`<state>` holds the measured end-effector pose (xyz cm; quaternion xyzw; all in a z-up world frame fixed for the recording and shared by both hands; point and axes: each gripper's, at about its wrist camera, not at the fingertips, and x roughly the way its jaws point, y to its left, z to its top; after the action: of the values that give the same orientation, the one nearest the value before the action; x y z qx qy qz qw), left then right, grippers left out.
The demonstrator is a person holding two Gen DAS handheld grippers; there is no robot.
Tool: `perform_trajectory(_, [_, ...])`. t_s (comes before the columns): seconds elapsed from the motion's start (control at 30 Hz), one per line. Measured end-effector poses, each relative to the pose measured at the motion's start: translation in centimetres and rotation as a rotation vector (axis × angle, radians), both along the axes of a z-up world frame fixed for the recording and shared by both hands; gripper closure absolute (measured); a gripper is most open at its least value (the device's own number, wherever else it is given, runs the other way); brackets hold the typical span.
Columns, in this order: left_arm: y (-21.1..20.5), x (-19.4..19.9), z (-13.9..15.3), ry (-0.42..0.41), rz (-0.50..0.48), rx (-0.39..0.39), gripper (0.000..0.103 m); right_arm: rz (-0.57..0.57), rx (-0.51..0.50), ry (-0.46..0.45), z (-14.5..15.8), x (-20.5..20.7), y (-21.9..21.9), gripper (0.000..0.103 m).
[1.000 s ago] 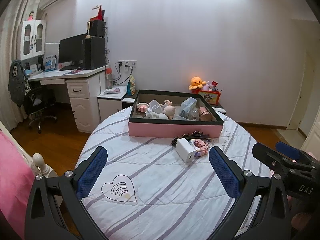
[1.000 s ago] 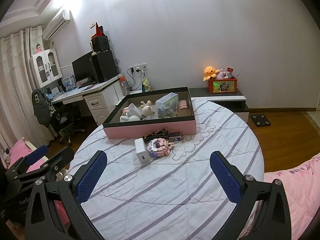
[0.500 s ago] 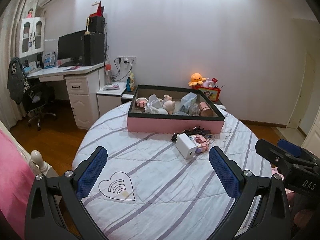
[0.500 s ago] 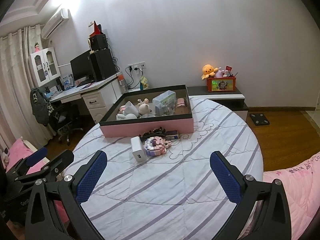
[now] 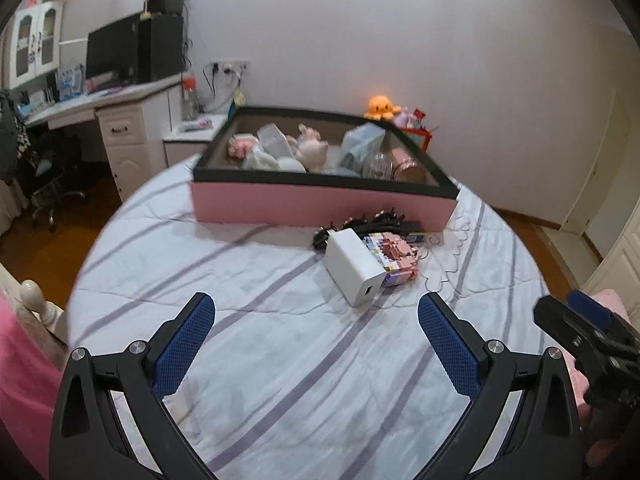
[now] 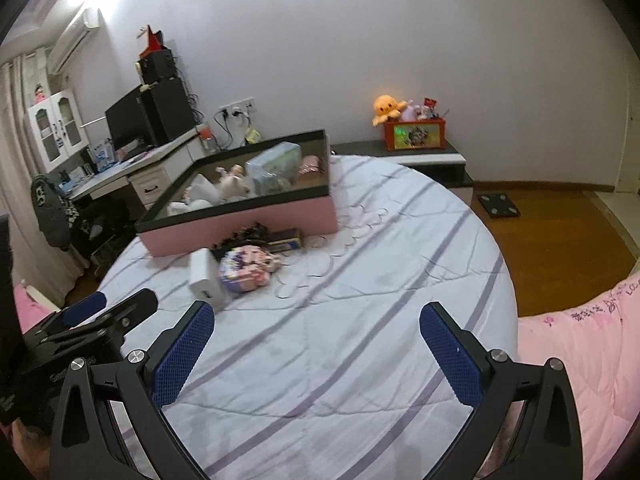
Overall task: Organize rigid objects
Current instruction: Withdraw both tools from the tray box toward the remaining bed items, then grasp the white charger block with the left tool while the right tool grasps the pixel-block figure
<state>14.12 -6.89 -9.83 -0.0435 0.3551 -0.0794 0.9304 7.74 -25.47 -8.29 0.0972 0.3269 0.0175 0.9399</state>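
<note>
Bedroom scene: a round bed (image 5: 280, 360) in striped white bedding fills the foreground, with a desk (image 5: 100, 100) off to the left against the wall. On the bed sits a pink box (image 5: 320, 204) with a dark rim, already holding toys and containers. Just in front of the box lies a white charger (image 5: 354, 266), touching a pink brick toy (image 5: 394, 256), and a tangle of black cable (image 5: 360, 222) lies between them and the box wall. Left gripper (image 5: 316, 320) hovers above the bedding short of the charger, jaws wide and empty. Right gripper (image 6: 316, 328) hangs beside it, jaws wide too, nothing held, charger (image 6: 206, 274) ahead to its left.
</note>
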Motion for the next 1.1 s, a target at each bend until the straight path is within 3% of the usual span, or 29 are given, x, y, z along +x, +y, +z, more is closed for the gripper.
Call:
perform_trajectory(0.13, [-1.0,2.5,-1.1,0.036,-0.011,-0.009,0.000,-0.013,0.002,0.025,-1.0,1.2,-0.8,0.000])
perform_trajectory(0.27, [-1.6,4.9,-2.8,0.092,0.018,0.031,0.004,-0.017,0.006,0.047,-1.7,2.5,-1.2,0.000])
perform_trajectory(0.37, [-0.8,6.3,-4.0,0.159,0.005,-0.036,0.021,-0.014,0.004,0.061,-2.1,3.2,-1.1,0.000])
perform_trajectory(0.53, [-0.2,6.4,-3.7,0.155,-0.033,-0.060,0.047,0.021,-0.014,0.085,-2.5,4.3,0.1,0.000])
perform_trajectory(0.6, [0.2,6.3,-3.5,0.155,-0.051,-0.074,0.068,0.041,-0.022,0.097,-2.5,4.9,0.8,0.000])
perform_trajectory(0.67, [0.6,6.1,-3.4,0.153,-0.067,-0.081,0.074,0.068,-0.034,0.114,-2.6,5.8,1.8,0.000])
perform_trajectory(0.8, [1.0,6.1,-2.7,0.141,-0.079,-0.063,0.074,0.101,-0.074,0.144,-2.9,7.7,3.8,0.000])
perform_trajectory(0.83, [0.9,6.4,-2.7,0.142,-0.082,-0.048,0.070,0.100,-0.075,0.152,-3.0,8.0,4.0,0.000])
perform_trajectory(0.9, [0.9,7.1,-2.7,0.137,-0.077,-0.038,0.048,0.094,-0.074,0.159,-3.2,8.3,4.2,0.000])
perform_trajectory(0.93, [1.0,7.5,-2.9,0.142,-0.081,-0.056,0.048,0.092,-0.074,0.162,-3.2,8.3,4.3,0.000])
perform_trajectory(1.03, [1.0,8.6,-3.6,0.165,-0.090,-0.080,0.054,0.094,-0.086,0.175,-3.6,8.6,4.6,0.000])
perform_trajectory(1.1, [1.0,8.8,-3.5,0.166,-0.107,-0.100,0.077,0.097,-0.087,0.187,-3.8,9.1,4.9,0.000])
